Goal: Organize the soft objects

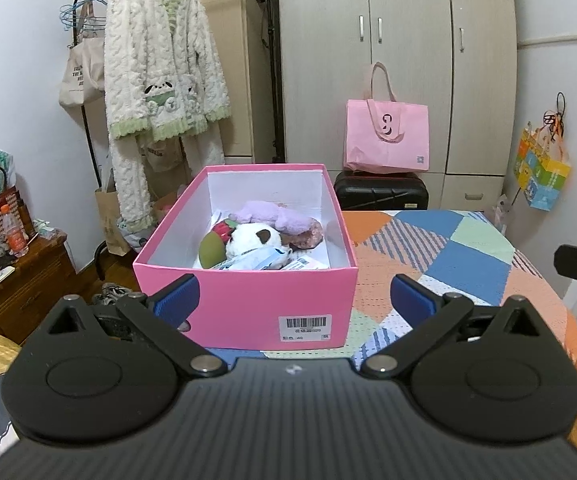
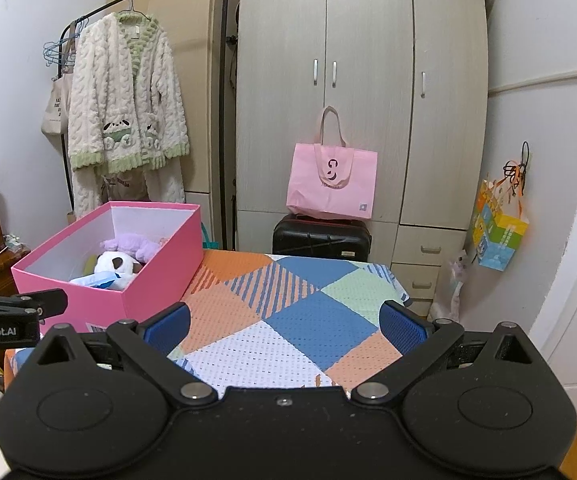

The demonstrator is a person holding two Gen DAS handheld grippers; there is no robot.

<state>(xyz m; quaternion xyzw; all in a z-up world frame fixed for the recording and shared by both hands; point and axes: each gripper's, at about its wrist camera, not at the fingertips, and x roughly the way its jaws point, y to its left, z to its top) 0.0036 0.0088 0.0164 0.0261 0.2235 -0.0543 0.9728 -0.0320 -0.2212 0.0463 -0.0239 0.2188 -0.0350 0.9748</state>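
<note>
A pink box [image 1: 244, 300] stands on the patchwork tablecloth [image 1: 468, 248], open at the top. Inside lie several soft toys: a purple plush [image 1: 272, 216], a white panda plush [image 1: 252, 240], a green and red plush [image 1: 212, 248] and a blue-white packet [image 1: 256, 260]. My left gripper [image 1: 294, 300] is open and empty, just in front of the box's near wall. My right gripper [image 2: 284, 326] is open and empty above the tablecloth [image 2: 288, 312], to the right of the box [image 2: 128, 284]. The purple plush [image 2: 128, 246] and panda [image 2: 116, 266] show there too.
A wardrobe [image 2: 360, 92] stands behind the table with a pink tote [image 2: 330, 182] on a black suitcase [image 2: 320, 238]. A fleece robe [image 1: 160, 64] hangs on a rack at the left. A wooden nightstand [image 1: 20, 284] with clutter stands at the left. A colourful bag [image 2: 496, 232] hangs on the right wall.
</note>
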